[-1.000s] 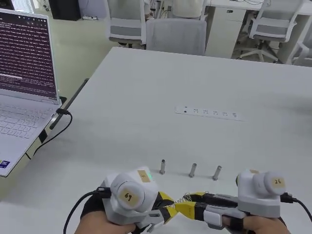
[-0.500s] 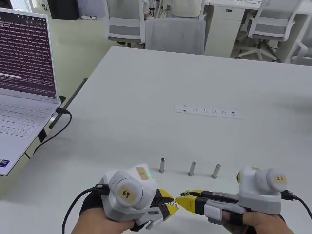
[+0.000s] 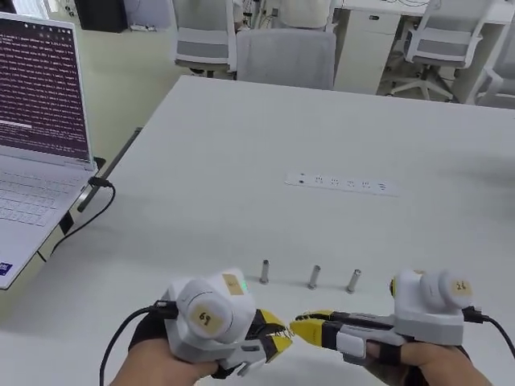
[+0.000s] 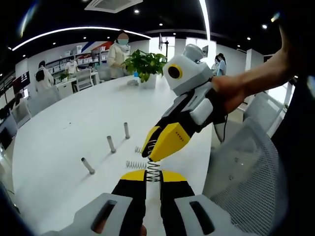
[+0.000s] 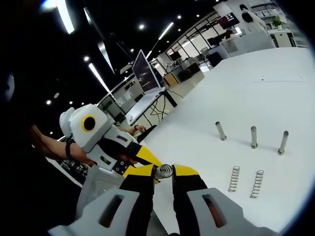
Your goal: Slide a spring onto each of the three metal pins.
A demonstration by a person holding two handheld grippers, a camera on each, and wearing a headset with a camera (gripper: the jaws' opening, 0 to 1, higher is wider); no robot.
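- Since a second ago, left gripper [image 4: 153, 176] and right gripper [image 5: 164, 173] are drawing their tips together, nearly meeting at six o'clock in the head view.
- Both jaw pairs are pinching, almost closed, one small steel coil spring [image 4: 153, 164], likely passing it across for a truer grip.
- Waiting bare at twelve o'clock from the tips are three short upright metal pins [image 3: 314, 277] on the white workbench [image 3: 241, 161].
- Left gripper view is showing the held spring side-on.
- Right gripper view is showing it end-on and adding two loose steel springs [image 5: 234, 178] lying at three o'clock.
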